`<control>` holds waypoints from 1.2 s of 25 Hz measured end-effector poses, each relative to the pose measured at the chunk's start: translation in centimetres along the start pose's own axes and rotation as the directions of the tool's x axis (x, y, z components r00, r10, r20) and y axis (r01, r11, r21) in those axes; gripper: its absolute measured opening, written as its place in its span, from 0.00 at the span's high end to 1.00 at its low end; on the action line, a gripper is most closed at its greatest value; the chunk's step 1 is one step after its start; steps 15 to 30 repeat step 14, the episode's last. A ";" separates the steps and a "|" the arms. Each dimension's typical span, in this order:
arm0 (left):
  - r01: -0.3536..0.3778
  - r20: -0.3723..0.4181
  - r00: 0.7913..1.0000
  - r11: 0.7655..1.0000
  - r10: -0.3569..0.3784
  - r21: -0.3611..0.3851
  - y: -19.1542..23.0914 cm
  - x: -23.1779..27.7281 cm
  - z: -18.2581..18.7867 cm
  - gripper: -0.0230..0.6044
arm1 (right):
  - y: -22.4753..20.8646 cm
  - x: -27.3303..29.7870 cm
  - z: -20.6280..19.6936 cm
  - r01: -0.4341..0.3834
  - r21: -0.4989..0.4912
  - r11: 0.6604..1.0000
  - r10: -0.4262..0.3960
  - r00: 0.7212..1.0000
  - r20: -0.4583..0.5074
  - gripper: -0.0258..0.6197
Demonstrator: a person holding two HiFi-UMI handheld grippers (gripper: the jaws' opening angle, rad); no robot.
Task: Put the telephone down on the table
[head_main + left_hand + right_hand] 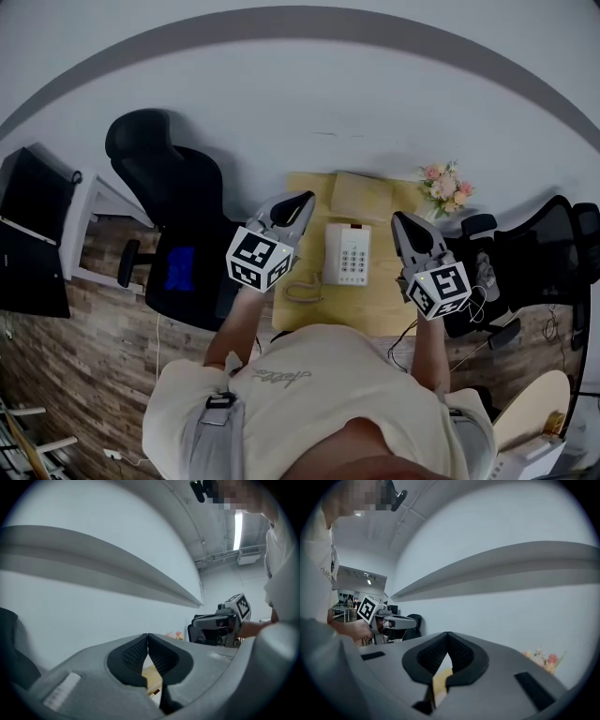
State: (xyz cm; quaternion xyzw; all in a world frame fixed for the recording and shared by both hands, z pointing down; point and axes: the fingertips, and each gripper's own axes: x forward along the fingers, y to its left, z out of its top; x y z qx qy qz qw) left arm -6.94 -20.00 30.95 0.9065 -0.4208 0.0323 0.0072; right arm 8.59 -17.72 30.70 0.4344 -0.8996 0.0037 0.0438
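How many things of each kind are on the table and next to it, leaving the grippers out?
telephone: 1
tan box: 1
flower bunch: 1
black office chairs: 2, one at the left, one at the right
total: 5

telephone (348, 253): 1 | left tool (304, 200), right tool (399, 218): 2 | table (375, 302): 1 | chairs (173, 187) (553, 246): 2 | flower bunch (446, 187): 1

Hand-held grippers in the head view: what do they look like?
The left hand-held gripper and right hand-held gripper are grey pointed shells with black ridged pads inside. Each carries a white cube with black square markers. The person wears a cream short-sleeved T-shirt.
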 end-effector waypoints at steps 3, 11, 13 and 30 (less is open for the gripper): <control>0.007 -0.008 1.000 1.000 -0.007 -0.004 -0.2 0.1 -0.2 0.94 | -0.1 0.1 -0.4 -0.003 0.006 1.000 0.003 1.000 -0.009 0.96; 0.011 -0.022 1.000 1.000 -0.011 -0.016 -0.4 0.6 -1.4 0.94 | -0.1 0.8 -1.0 -0.012 0.019 1.000 0.012 1.000 -0.013 0.96; 0.009 -0.022 1.000 1.000 -0.009 -0.020 -0.2 0.7 -1.6 0.94 | -0.1 1.1 -1.1 -0.019 0.010 1.000 0.019 1.000 -0.019 0.96; 0.007 -0.022 1.000 1.000 -0.008 -0.022 -0.1 0.7 -1.7 0.94 | 0.0 1.3 -1.1 -0.022 0.004 1.000 0.023 1.000 -0.021 0.96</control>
